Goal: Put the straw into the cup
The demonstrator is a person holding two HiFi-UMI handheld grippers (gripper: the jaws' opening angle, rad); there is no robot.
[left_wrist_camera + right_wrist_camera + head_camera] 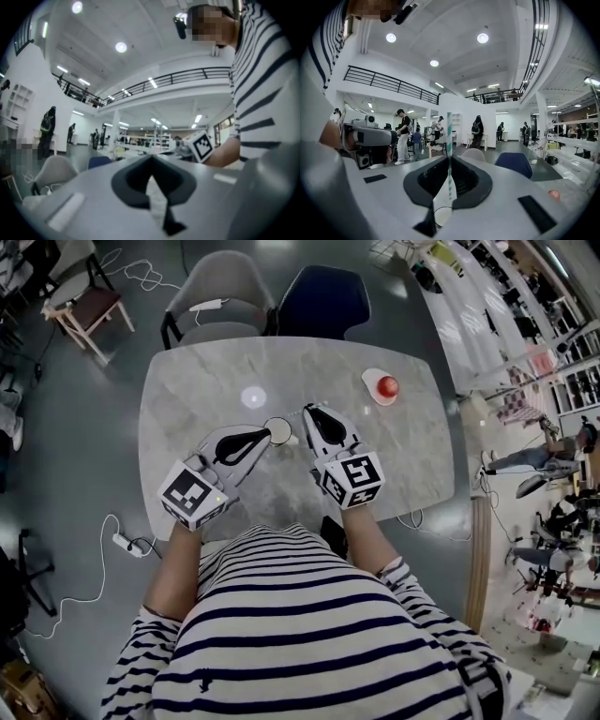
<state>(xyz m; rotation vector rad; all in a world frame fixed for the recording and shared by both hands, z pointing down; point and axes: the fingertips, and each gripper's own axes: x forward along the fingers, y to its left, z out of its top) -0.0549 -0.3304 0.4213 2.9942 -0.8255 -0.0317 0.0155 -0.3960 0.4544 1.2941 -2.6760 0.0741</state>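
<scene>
Count: 1 straw (449,140), 1 cup (278,430), 2 grippers | straw: green-and-white stripes, upright, lower end at the cup's mouth, above the table (187,409) | right gripper (449,161): jaws nipping the straw | left gripper (269,435): jaws narrow, tips together beside the cup's rim

Polished, veined stone-look table (187,399); matt paper-like striped straw (449,129); cloth-covered chair (220,287).
</scene>
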